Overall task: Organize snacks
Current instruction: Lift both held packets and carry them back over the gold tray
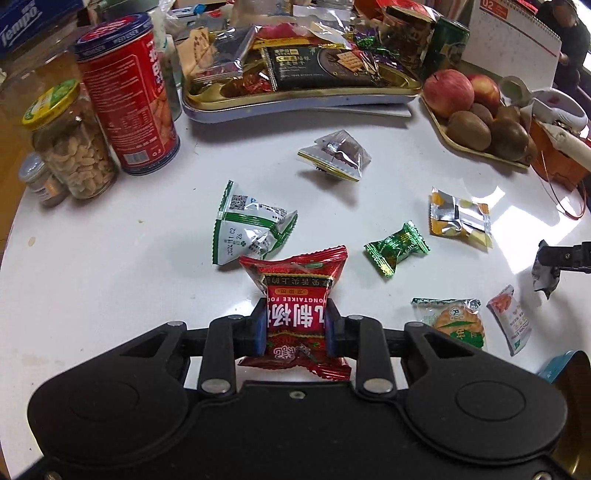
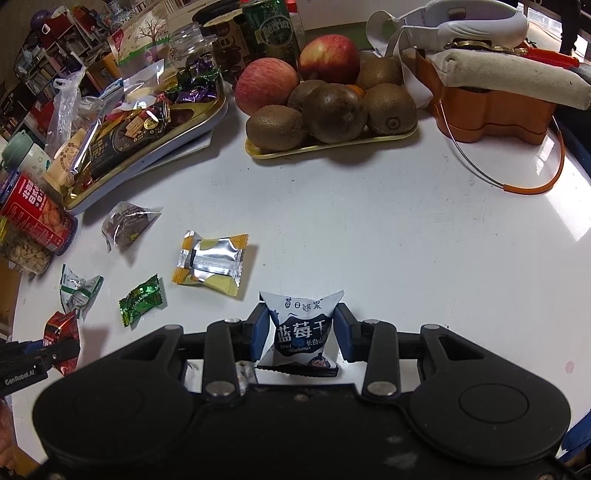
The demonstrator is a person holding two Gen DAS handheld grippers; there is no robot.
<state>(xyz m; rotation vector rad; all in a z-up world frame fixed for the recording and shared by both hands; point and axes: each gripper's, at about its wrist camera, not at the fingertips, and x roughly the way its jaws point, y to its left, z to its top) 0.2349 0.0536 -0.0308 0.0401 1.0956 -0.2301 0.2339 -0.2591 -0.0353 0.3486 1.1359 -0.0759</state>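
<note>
My left gripper point(image 1: 295, 325) is shut on a red snack packet point(image 1: 295, 295) and holds it above the white table point(image 1: 110, 258). My right gripper point(image 2: 301, 330) is shut on a white and dark blue dried-blueberry packet point(image 2: 301, 328). Loose on the table lie a green-white packet point(image 1: 247, 225), a clear packet with dark pieces point(image 1: 338, 155), a green candy point(image 1: 397, 247), a silver-yellow packet point(image 1: 460, 219), a cracker packet point(image 1: 452, 321) and an orange-white packet point(image 1: 508, 317). The gold snack tray point(image 1: 295, 98) at the back is heaped with snacks.
A red biscuit tin point(image 1: 127, 96) and a peanut jar point(image 1: 72, 144) stand at the left. A tray of apples and kiwis point(image 2: 325, 99) sits at the back right, an orange box point(image 2: 491, 107) with a wire handle beside it. A green can point(image 2: 275, 31) stands behind the fruit.
</note>
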